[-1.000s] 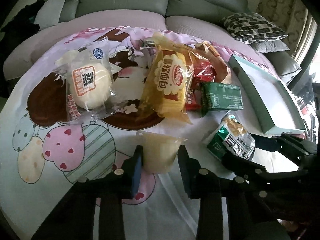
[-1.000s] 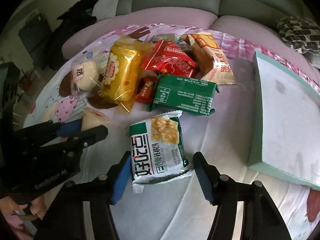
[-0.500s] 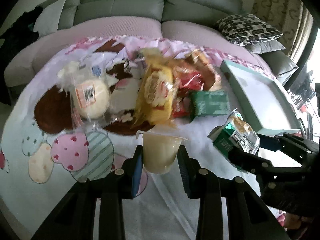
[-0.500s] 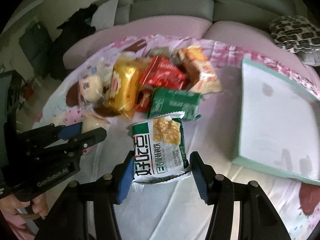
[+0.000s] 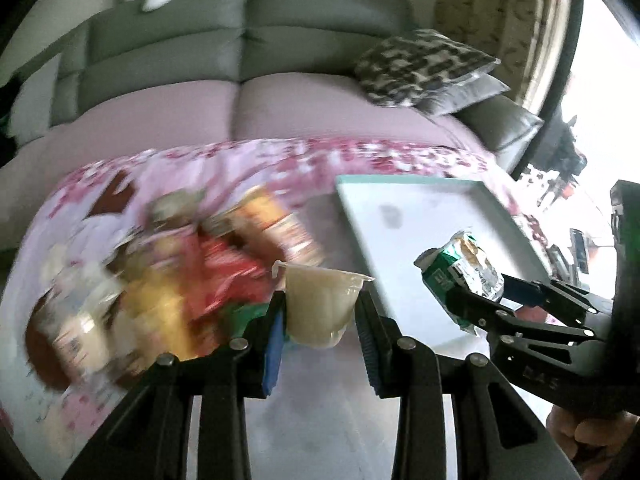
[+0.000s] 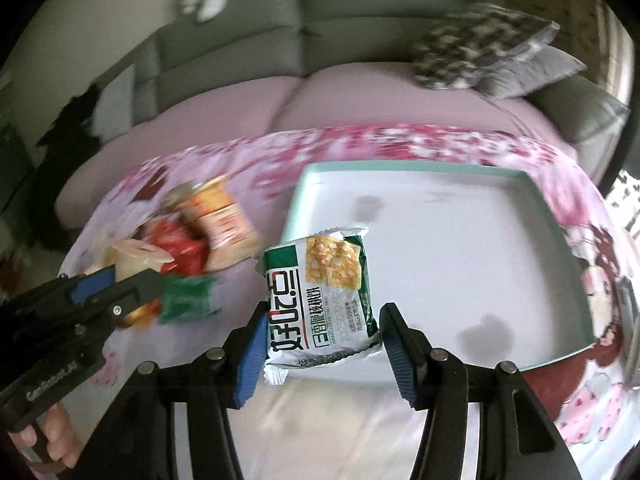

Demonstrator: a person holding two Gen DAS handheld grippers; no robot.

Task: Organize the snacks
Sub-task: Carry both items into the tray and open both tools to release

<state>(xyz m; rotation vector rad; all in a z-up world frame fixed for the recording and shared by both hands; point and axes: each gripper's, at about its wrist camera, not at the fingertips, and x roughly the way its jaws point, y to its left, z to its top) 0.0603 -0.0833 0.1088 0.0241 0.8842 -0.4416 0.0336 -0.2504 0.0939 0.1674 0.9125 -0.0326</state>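
Pudding cup (image 5: 318, 306), pale and translucent with a flared rim, sits clamped between the two blue pads of the left hand-held gripper (image 5: 320, 334) in the left wrist view, raised above the pink cartoon-print cloth (image 5: 280, 160). Behind and to the left of it lies a blurred pile of snack packets (image 5: 192, 280), yellow, red and orange. To the right, the right hand-held gripper (image 5: 480, 300) holds a green-and-white cracker packet (image 5: 464, 272) over the near corner of a mint-rimmed tray (image 5: 400, 179), whose white floor is bare. In the right wrist view, the cracker packet (image 6: 320, 300) stands upright between the blue pads of the right hand-held gripper (image 6: 320, 344), pinched at both side edges, its upper half overlapping the left rim of the tray (image 6: 400, 167). At the left edge, the left hand-held gripper (image 6: 116, 286) grips the pudding cup (image 6: 132, 258) above the blurred snack pile (image 6: 196, 232). A grey sofa (image 6: 360, 20) with a patterned cushion (image 6: 476, 48) stands behind.
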